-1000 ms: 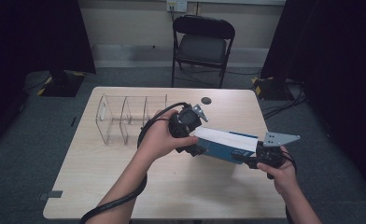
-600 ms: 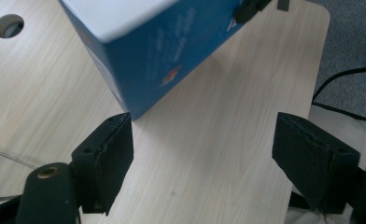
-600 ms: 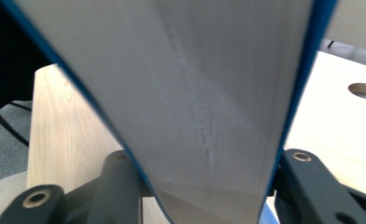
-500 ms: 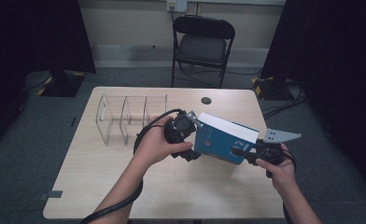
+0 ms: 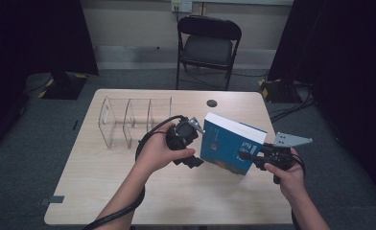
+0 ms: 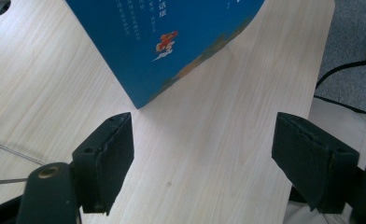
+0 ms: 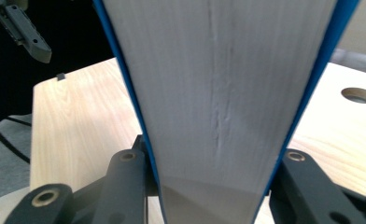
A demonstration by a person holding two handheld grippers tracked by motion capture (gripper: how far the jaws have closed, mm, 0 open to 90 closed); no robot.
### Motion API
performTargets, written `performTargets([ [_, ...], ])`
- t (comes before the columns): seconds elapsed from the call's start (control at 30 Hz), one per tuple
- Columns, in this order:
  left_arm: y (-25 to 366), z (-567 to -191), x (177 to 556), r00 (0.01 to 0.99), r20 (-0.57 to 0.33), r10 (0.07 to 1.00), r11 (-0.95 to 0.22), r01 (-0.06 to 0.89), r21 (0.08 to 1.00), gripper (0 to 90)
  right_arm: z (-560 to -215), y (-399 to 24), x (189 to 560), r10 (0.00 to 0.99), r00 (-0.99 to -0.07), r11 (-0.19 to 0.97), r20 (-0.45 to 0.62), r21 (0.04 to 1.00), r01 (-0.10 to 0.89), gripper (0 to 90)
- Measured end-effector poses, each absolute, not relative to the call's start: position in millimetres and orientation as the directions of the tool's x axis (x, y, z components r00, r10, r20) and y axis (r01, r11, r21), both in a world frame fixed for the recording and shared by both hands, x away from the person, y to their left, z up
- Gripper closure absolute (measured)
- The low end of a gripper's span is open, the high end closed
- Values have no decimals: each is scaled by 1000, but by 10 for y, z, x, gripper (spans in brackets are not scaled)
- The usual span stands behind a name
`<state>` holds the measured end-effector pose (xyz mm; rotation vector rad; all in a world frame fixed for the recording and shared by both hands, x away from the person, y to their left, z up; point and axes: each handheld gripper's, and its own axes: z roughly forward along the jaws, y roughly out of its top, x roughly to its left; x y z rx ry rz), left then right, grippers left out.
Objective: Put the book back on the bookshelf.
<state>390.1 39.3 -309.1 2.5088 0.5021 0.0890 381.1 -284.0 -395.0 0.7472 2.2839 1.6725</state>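
A thick blue book [image 5: 227,143] stands tilted on one lower corner on the wooden table [image 5: 128,191], front cover toward me. My right gripper [image 5: 246,157] is shut on its right end. In the right gripper view the jaws press both blue covers, with the white page block [image 7: 218,93] between them. My left gripper [image 5: 195,149] sits just left of the book, open and holding nothing. In the left gripper view the book's lower corner [image 6: 172,37] touches the table ahead of the wide jaws of the left gripper [image 6: 204,128].
A clear acrylic divider rack [image 5: 128,122] stands at the table's back left. A round cable hole [image 5: 212,103] sits near the far edge. A black folding chair [image 5: 207,45] stands behind the table. Dark curtains hang on both sides.
The book has swung up from a low slant to a steep stand on its corner. The left gripper has come off the book's left end and sunk a little.
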Motion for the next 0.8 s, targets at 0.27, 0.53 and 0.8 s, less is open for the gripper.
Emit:
performTargets([
  [0.27,378,-3141,3867,927,-47,371,-769,335,545,211,-3972,-2842,3781,567,-815,198,122,940,279,601],
  [0.53,361,-3192,3872,929,-55,366,-774,337,536,217,-3958,-2840,3793,577,-809,213,111,936,280,592],
  [0.8,381,-3272,3870,928,-57,369,-781,342,523,224,-3922,-2814,3794,586,-802,209,114,935,285,517],
])
